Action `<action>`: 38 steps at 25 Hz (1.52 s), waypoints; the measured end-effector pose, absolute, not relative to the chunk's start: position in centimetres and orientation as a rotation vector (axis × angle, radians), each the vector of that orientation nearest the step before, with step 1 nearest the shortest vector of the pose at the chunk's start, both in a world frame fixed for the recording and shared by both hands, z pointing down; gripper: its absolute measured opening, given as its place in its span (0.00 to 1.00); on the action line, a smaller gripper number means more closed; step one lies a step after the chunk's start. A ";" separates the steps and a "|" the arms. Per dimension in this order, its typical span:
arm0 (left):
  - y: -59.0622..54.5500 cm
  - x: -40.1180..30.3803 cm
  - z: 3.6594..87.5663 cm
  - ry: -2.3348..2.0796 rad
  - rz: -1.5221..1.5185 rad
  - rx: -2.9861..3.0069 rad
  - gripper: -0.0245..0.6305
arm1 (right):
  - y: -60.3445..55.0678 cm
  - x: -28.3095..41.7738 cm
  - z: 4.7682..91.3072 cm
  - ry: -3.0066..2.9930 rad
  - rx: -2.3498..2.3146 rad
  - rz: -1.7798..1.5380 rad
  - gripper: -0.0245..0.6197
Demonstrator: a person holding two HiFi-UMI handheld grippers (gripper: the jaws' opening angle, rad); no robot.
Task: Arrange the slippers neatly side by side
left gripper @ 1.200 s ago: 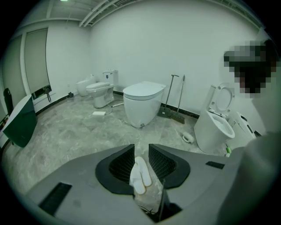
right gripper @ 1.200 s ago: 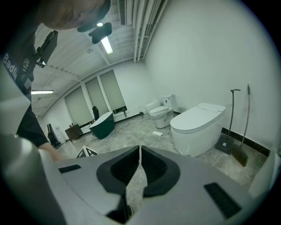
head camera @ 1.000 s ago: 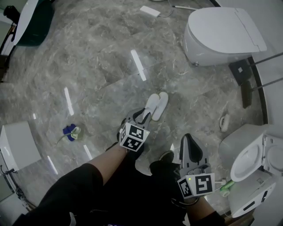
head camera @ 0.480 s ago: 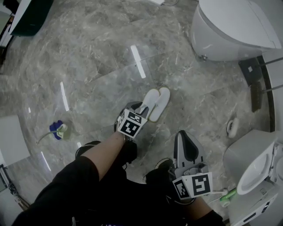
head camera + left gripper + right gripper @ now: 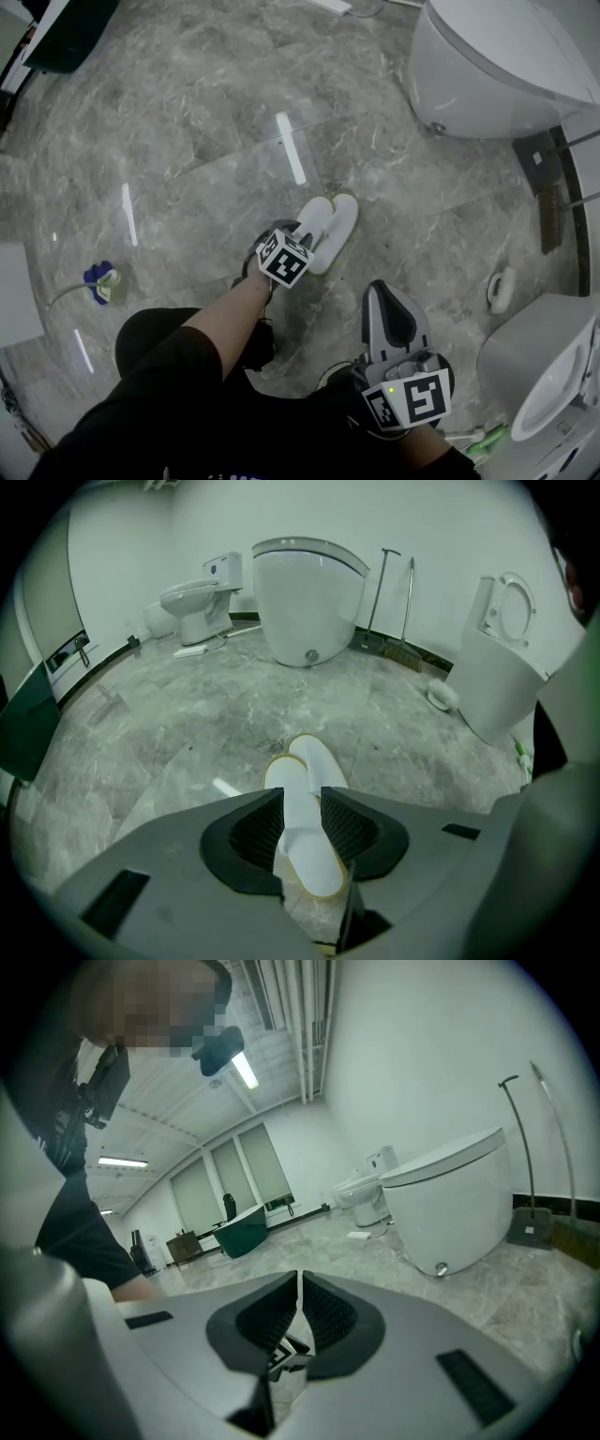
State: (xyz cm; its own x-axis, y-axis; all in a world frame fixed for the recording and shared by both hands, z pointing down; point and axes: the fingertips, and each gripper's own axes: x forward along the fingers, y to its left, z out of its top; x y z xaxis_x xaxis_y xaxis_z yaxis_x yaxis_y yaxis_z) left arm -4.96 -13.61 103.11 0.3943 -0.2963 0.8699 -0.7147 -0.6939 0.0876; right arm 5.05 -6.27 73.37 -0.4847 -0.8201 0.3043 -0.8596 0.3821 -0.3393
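Two white slippers with pale yellow soles lie side by side on the grey marble floor, the left slipper (image 5: 312, 222) touching the right slipper (image 5: 338, 223), toes pointing away from me. My left gripper (image 5: 300, 236) is at their heel end, shut on the left slipper (image 5: 286, 785), whose heel part is pinched between the jaws. In the left gripper view the right slipper (image 5: 316, 757) lies just beside it, outside the jaws. My right gripper (image 5: 377, 292) hovers nearer to me and to the right, apart from the slippers. Its jaws (image 5: 299, 1312) are shut with nothing between them.
A large white toilet (image 5: 497, 66) stands at the back right, and a second toilet (image 5: 553, 375) with its lid up is at the right edge. A broom and dustpan (image 5: 551, 202) lean between them. A blue object (image 5: 97, 279) lies on the floor at left.
My left gripper has moved forward to the slippers' heels and now has the left slipper between its jaws. The right gripper has stayed about where it was.
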 end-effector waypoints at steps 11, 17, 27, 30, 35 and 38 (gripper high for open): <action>-13.8 -6.4 111.4 -0.863 1.369 2.125 0.19 | -5.4 6.9 78.1 -2.514 1.558 0.725 0.04; -13.9 -6.5 113.5 -0.850 1.377 2.079 0.19 | -5.6 7.7 79.4 -2.502 1.567 0.748 0.04; -15.0 -8.1 114.3 -0.930 1.371 2.061 0.08 | -6.2 8.0 80.1 -2.492 1.597 0.755 0.04; -15.3 -8.6 113.9 -0.950 1.350 2.052 0.08 | -6.6 7.5 80.0 -2.506 1.587 0.755 0.04; -16.4 -9.7 114.0 -1.017 1.282 1.992 0.08 | -6.6 6.8 80.4 -2.507 1.561 0.750 0.04; -17.3 -9.5 114.0 -1.030 1.245 1.981 0.08 | -6.6 7.2 80.6 -2.486 1.578 0.752 0.04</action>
